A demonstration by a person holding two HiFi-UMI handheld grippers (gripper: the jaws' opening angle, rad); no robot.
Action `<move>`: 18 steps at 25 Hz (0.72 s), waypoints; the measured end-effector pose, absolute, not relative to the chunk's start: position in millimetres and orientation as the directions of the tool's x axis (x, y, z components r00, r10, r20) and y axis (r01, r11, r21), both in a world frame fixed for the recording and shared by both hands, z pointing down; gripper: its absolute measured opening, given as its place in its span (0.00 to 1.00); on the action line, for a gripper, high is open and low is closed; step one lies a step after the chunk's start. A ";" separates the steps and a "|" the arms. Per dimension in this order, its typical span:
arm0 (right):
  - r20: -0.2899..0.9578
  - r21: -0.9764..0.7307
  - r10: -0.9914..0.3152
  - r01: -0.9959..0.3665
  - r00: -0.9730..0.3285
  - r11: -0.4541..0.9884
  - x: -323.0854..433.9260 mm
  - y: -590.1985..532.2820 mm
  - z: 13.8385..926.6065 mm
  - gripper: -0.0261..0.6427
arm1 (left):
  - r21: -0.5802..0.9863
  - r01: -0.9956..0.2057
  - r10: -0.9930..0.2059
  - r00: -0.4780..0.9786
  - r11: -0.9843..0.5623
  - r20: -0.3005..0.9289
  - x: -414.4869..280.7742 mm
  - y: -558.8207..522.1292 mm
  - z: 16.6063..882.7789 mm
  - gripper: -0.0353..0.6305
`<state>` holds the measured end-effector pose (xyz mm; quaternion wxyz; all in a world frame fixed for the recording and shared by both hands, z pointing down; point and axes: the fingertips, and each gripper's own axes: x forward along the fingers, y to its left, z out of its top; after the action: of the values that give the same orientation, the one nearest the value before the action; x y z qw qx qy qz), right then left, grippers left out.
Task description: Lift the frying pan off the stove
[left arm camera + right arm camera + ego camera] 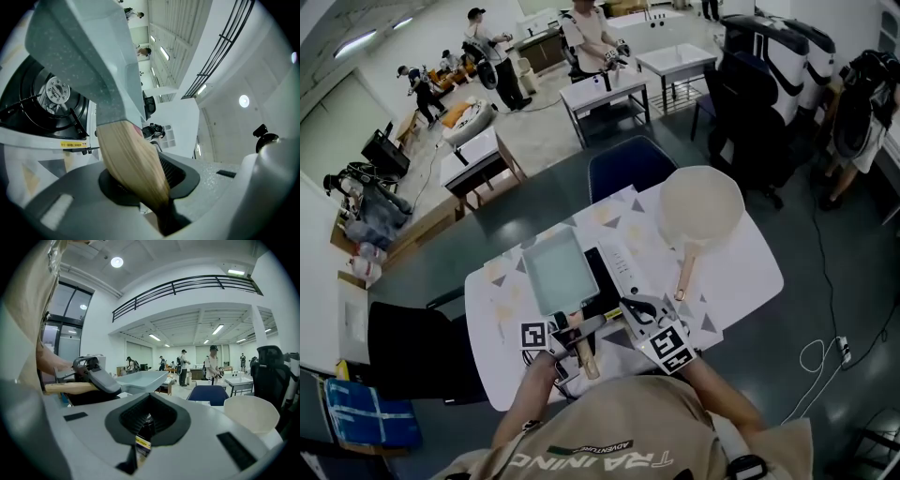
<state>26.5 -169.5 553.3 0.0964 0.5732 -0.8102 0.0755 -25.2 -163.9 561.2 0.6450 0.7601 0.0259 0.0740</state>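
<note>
A rectangular grey-green frying pan [553, 272] with a wooden handle [584, 354] is over the left side of the black stove [614, 272]. My left gripper [567, 330] is shut on that handle. In the left gripper view the handle [131, 159] runs between the jaws of the left gripper [145, 183], the pan's underside [79, 51] rises above, and the stove's burner [56, 91] shows below it. The right gripper view shows the pan [140, 379] raised, with the left gripper [96, 376] on its handle [65, 388]. My right gripper [633, 309] [147, 420] is shut and empty beside the stove.
A round cream pan [701, 208] [251, 413] with a wooden handle [684, 275] lies on the white table [741, 272] to the right. A blue chair [628, 167] stands behind the table, a black chair [412, 352] at its left. People work at far tables.
</note>
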 end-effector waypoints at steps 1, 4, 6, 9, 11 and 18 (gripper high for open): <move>0.241 -0.015 -0.914 -0.943 -0.326 0.332 26.7 -170.0 553.2 0.03 | 0.984 -0.057 0.137 0.987 -0.167 0.080 -25.6 -164.5 561.8 0.20; 0.239 -0.016 -0.915 -0.944 -0.324 0.330 27.7 -171.3 553.3 0.03 | 0.984 -0.054 0.140 0.987 -0.170 0.079 -25.2 -166.5 563.5 0.20; 0.243 -0.014 -0.914 -0.943 -0.325 0.332 27.9 -172.1 554.8 0.03 | 0.983 -0.050 0.143 0.987 -0.175 0.075 -24.5 -167.7 565.1 0.20; 0.249 -0.012 -0.912 -0.943 -0.325 0.333 27.3 -173.6 556.6 0.03 | 0.984 -0.045 0.145 0.987 -0.172 0.071 -24.5 -169.6 566.1 0.20; 0.252 -0.013 -0.911 -0.943 -0.326 0.334 27.0 -174.0 557.4 0.03 | 0.985 -0.042 0.144 0.987 -0.167 0.066 -24.5 -170.2 565.8 0.20; 0.268 -0.016 -0.907 -0.943 -0.324 0.332 28.2 -177.0 563.7 0.03 | 0.989 -0.010 0.145 0.989 -0.147 0.031 -24.6 -174.5 564.7 0.20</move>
<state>28.2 -177.0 563.7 0.1059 0.5718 -0.8091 0.0847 -24.6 -174.5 564.7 0.6516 0.7549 0.0449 0.0593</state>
